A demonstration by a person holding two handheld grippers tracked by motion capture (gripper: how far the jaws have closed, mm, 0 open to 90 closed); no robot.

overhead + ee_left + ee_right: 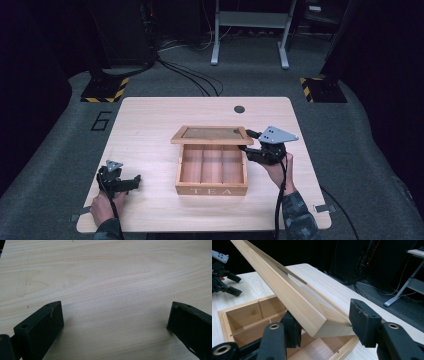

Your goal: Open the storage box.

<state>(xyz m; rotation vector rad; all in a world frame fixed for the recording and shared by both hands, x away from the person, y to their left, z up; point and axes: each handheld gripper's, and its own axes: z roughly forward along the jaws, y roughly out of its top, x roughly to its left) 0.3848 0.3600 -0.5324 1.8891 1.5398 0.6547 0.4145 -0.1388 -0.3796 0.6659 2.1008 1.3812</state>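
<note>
Gripping the raised lid (pixel 294 302) corner, right tongs (pixel 324 325) straddle it.

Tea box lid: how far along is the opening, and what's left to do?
Partly done. The lid is already raised off the tea box, so its three empty compartments show. In hand: the right gripper clamps the lid's corner between its fingers, holding it tilted. The left gripper rests open on the table, holding nothing. Left, likely: swing the lid fully back and let go.
</note>
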